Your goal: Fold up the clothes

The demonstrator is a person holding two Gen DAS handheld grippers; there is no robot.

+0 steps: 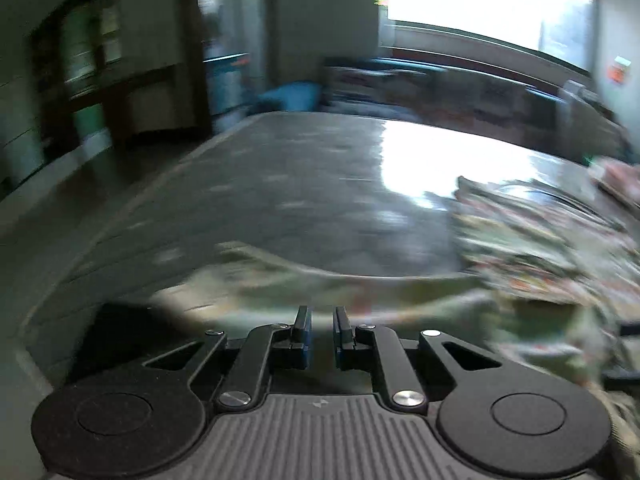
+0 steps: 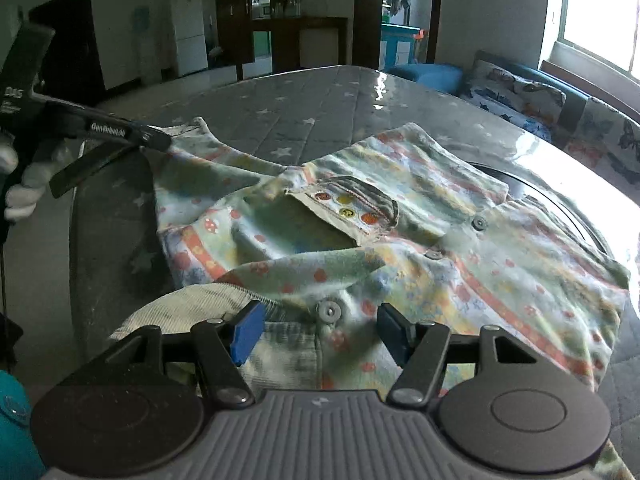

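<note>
A pale green child's shirt (image 2: pixel 400 248) with red mushroom and stripe print, grey buttons and an inside-out collar lies crumpled on the grey star-print mattress (image 2: pixel 304 104). My right gripper (image 2: pixel 320 328) is open, its blue pads on either side of the shirt's near edge by a button. My left gripper (image 2: pixel 160 142) reaches in from the left and is shut on the shirt's far left sleeve edge. In the blurred left wrist view the left gripper (image 1: pixel 322 326) has its pads nearly together over the fabric edge (image 1: pixel 280 292), with the rest of the shirt (image 1: pixel 540 248) to the right.
A sofa with butterfly cushions (image 2: pixel 520 96) and a blue stool (image 2: pixel 428 74) stand behind the mattress under a bright window. A white fridge (image 2: pixel 188 28) and dark cabinets line the back wall. A teal object (image 2: pixel 12 432) sits at the lower left.
</note>
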